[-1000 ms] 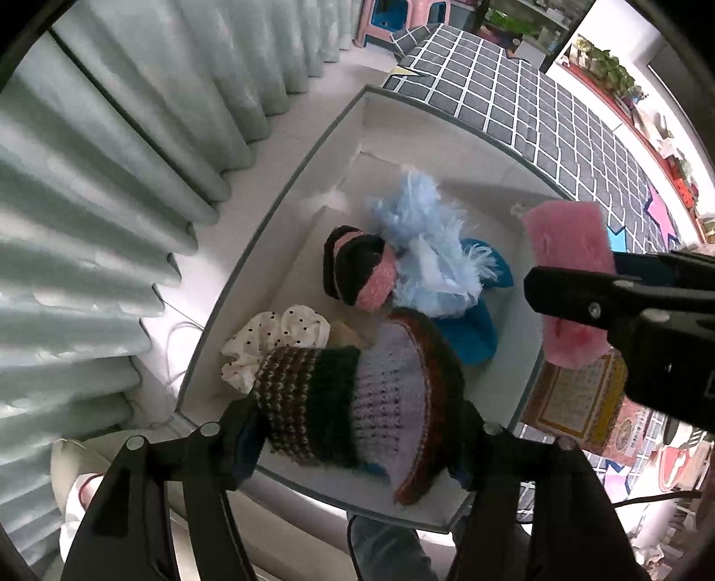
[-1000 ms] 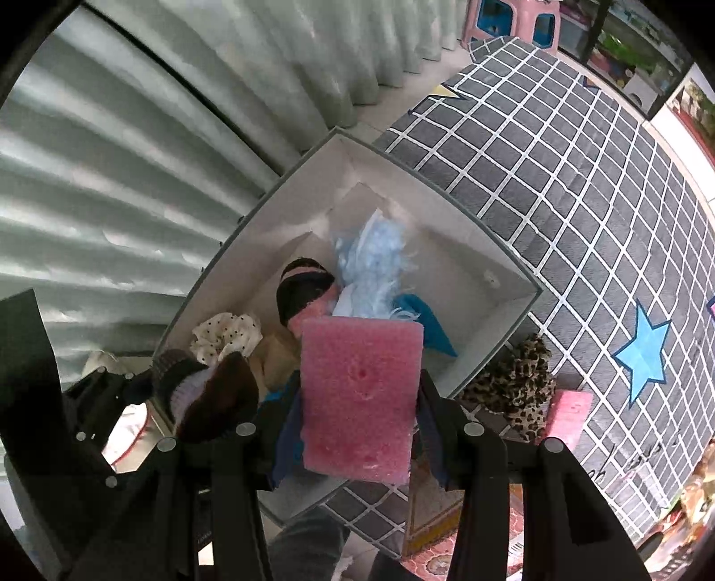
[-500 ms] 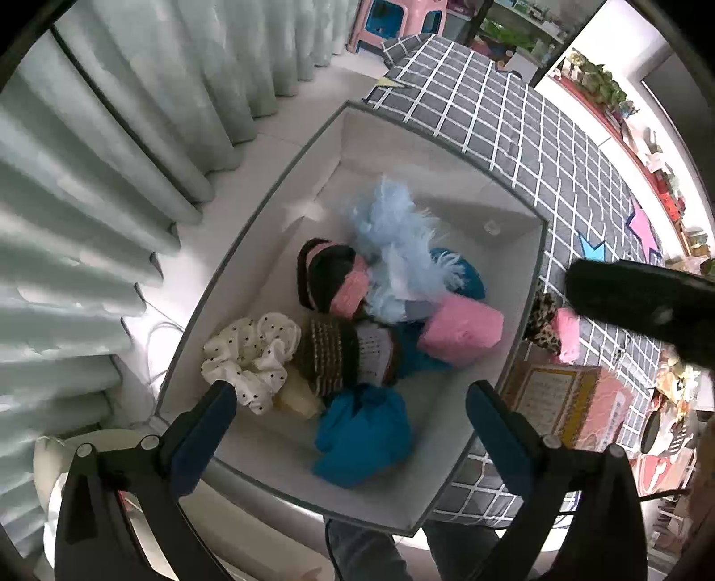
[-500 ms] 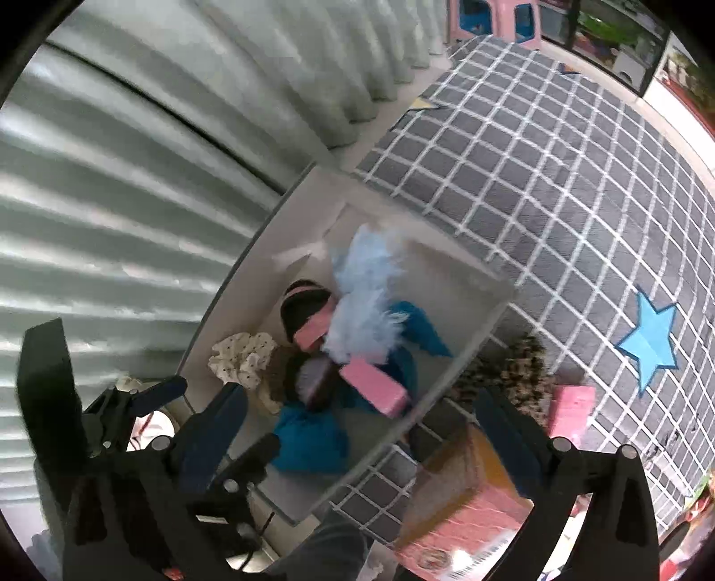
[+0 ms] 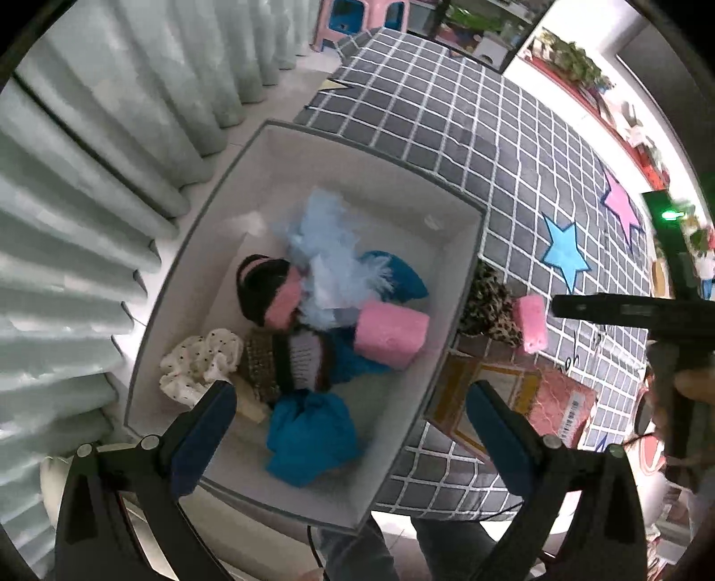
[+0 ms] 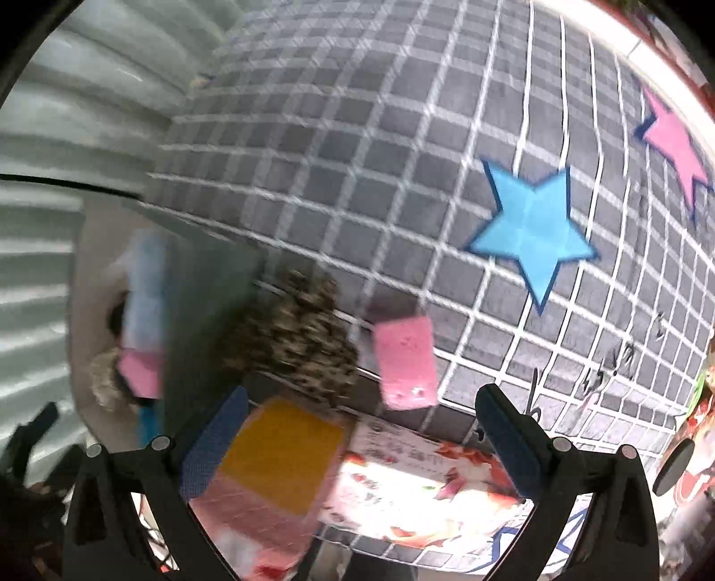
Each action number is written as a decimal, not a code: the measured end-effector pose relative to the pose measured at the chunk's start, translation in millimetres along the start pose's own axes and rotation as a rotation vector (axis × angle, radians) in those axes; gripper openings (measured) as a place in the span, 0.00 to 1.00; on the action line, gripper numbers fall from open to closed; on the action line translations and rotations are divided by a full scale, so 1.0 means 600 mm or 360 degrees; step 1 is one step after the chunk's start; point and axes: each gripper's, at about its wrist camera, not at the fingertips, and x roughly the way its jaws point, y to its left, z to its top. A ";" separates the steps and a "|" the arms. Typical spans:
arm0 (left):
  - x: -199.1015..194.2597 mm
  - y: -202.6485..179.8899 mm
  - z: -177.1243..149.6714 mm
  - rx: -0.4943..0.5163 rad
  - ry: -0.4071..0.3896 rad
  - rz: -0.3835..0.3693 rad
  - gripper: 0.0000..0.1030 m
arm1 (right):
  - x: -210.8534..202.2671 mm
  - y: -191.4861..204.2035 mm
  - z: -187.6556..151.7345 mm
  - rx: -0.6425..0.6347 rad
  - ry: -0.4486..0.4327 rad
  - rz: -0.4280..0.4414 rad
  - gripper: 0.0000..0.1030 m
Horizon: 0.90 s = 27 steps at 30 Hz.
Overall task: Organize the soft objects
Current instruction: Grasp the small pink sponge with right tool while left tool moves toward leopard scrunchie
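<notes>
Two soft pieces left outside the box, both grippers empty.

Two stragglers, a pink sponge [image 6: 405, 366] and a leopard-print piece [image 6: 297, 344], lie on the grid rug [image 6: 402, 134] just beside the white box [image 5: 464, 286], which already holds a sponge, knitwear and blue cloths. Right gripper [image 6: 357, 442], fingers apart, hovers over them; a likely next move is lowering to straddle the sponge. Left gripper [image 5: 348, 429] gapes above the box. Print on the pink packet [image 6: 415, 482] is unreadable.

**Looks like a kid's playroom at home**

Grey checked rug [image 5: 469, 134] with blue star [image 5: 564, 254] and pink star [image 5: 623, 205] patches, pale pleated curtains [image 5: 89, 147] along one side, pink plastic stools [image 5: 353, 22] at the back, potted plants [image 5: 572, 58] on a shelf.
</notes>
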 end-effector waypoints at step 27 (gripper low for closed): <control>0.052 -0.247 0.103 0.0370 0.0293 0.0014 1.00 | 0.118 -0.108 -0.035 -0.0076 -0.0120 -0.0152 0.44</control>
